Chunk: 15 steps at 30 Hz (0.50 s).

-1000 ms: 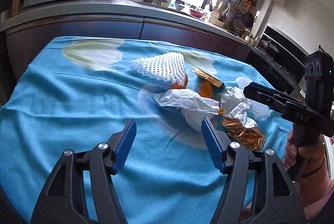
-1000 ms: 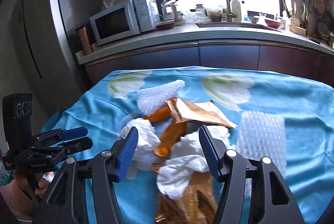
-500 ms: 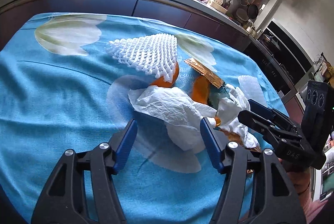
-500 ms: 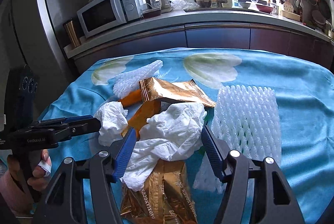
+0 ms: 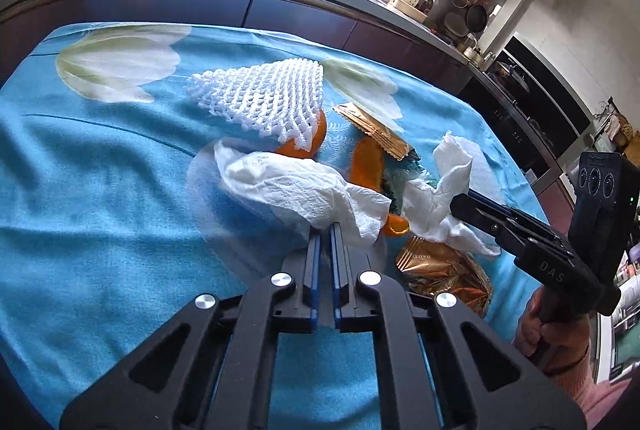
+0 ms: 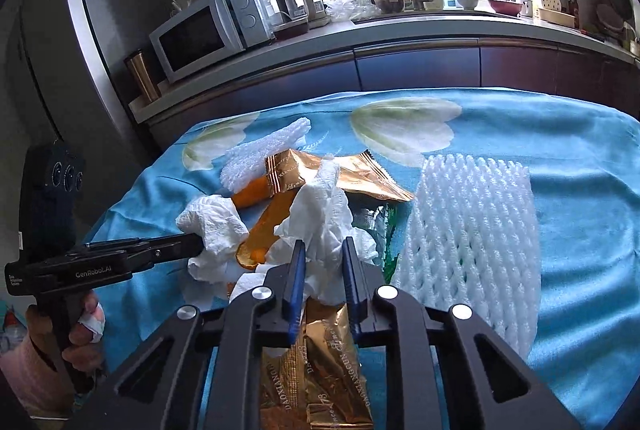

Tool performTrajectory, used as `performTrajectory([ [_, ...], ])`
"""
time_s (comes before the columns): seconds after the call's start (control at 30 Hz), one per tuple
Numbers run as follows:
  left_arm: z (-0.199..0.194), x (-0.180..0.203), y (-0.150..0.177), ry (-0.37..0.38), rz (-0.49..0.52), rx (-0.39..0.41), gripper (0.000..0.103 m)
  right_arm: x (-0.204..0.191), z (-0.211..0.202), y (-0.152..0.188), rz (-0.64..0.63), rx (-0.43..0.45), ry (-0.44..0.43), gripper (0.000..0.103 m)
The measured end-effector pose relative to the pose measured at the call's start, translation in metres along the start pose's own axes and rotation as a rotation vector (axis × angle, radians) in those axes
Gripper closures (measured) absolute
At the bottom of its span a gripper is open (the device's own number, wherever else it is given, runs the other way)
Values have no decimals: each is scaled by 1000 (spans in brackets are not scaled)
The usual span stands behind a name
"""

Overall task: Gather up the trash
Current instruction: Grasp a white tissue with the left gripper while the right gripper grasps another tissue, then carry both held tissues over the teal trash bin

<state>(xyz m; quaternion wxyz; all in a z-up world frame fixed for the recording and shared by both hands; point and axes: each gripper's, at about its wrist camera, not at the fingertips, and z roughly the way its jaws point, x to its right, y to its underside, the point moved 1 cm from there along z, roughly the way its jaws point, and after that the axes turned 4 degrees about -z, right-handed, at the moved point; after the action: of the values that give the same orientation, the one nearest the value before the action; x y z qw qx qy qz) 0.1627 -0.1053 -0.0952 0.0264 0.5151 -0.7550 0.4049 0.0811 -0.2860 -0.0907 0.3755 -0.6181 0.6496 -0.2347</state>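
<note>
While two grippers pinch two tissues [image 5: 304, 185], wrappers [image 6: 316, 362] lie.

Each camera sits on its own hand-held gripper and looks forward along the fingers, low and close over the blue-clothed surface [image 5: 100, 209]. The left view faces right and away; the right view faces left and away. Both share the trash pile [image 6: 320, 197] and the kitchen counter [image 6: 400, 29] behind.
</note>
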Motion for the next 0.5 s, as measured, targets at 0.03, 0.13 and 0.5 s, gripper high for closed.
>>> performTrajectory([
  [0.03,-4,0,1,1,4,8,98,0,-3,-1,3,8,-6,88],
  [0.13,-17,-1,4,9,11,32,98,-4,-12,-5,-1,33,-21,89],
  [0.5,-75,-17,20,-3,16,118,98,-31,-25,-17,-30,87,-115,89],
])
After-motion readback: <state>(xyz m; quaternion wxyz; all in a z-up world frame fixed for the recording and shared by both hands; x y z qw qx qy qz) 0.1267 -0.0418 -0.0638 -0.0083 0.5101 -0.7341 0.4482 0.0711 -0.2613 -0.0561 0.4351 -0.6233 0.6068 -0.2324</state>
